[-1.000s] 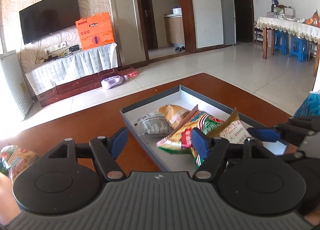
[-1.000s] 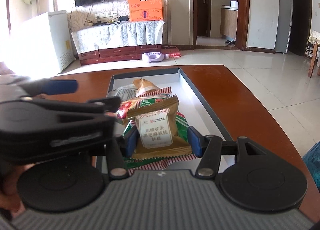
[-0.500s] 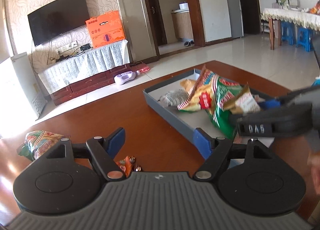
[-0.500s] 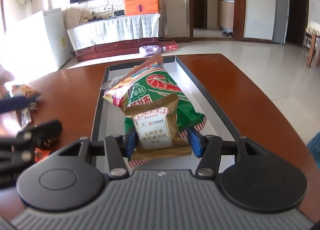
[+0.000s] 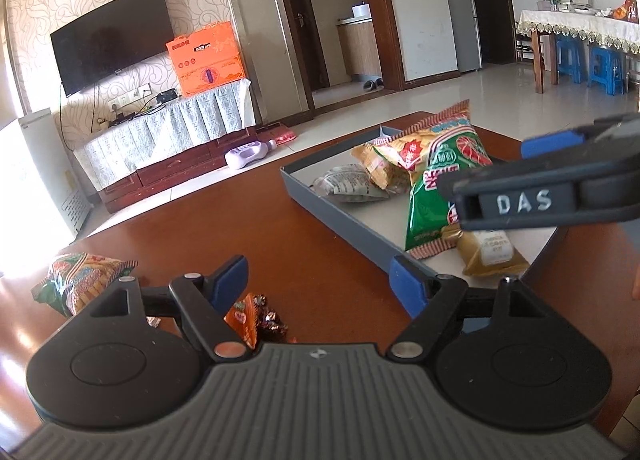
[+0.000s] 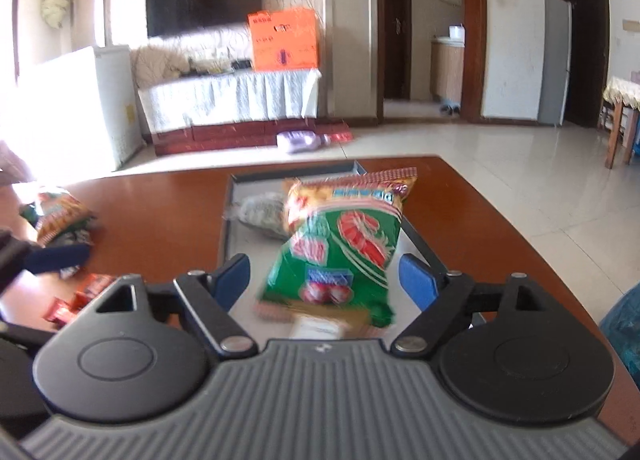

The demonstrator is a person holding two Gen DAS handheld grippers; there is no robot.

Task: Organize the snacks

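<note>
The right gripper [image 6: 324, 276] is opening its blue-padded jaws over the shallow grey rectangular tray [image 6: 224, 236], and the green-and-red crinkly foil snack bag [image 6: 340, 252] lies between the pads without being pressed, resting in the tray on top of a brown paper-labelled packet [image 5: 488, 252]. The left gripper [image 5: 320, 280] hangs with its jaws spread and nothing between them, low over the polished reddish-brown wooden table [image 5: 240, 228], near a small orange sweet wrapper [image 5: 244, 318]. To do this step well, I judge the right gripper should back straight away from the bag with the pads wide, so the foil does not catch and drag out over the tray wall, while the left settles squarely over the next loose item before closing. The left wrist view shows the brown packet's label, a silver-grey pouch [image 5: 348, 184] and a yellow bag [image 5: 380, 164] deeper in the tray, and the right gripper from the side; the right wrist view, blurred, hides most of the brown packet under the green bag but shows several small red wrappers [image 6: 76, 300] and another green-orange bag [image 6: 60, 216] still outside the tray.
</note>
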